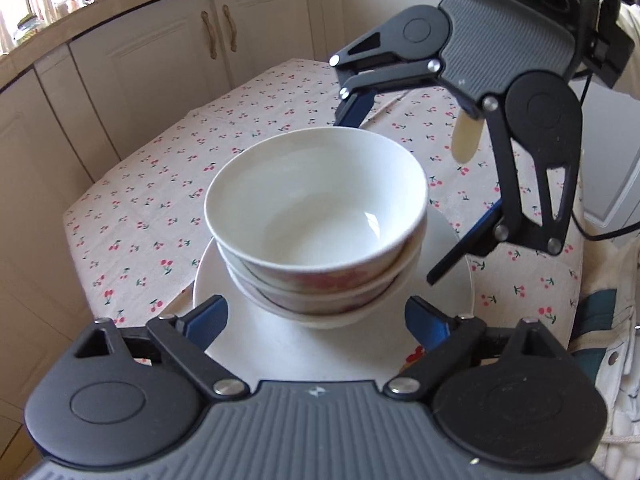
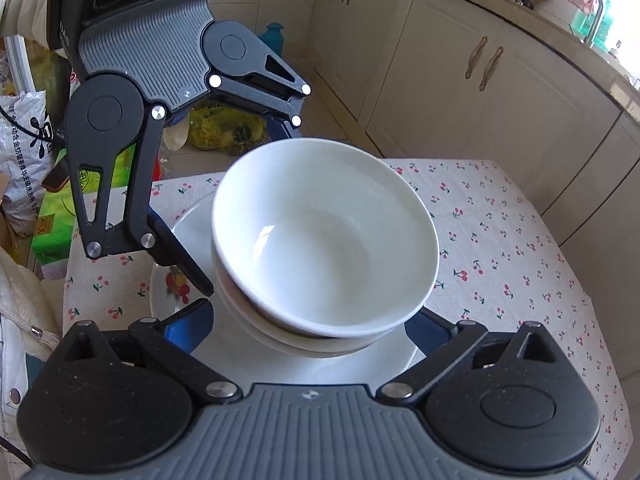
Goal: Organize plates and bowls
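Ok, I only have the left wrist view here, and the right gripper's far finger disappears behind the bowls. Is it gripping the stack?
Observer: No. In the right wrist view the right gripper has its jaws open, one finger on either side of the bowl stack, with a gap showing beside one of them.
Operator: What lies past the table edge on that side?
Observer: A green box and a printed bag sit beside the table.
Operator: And further back?
Observer: A teal bottle shows in front of the cabinets.
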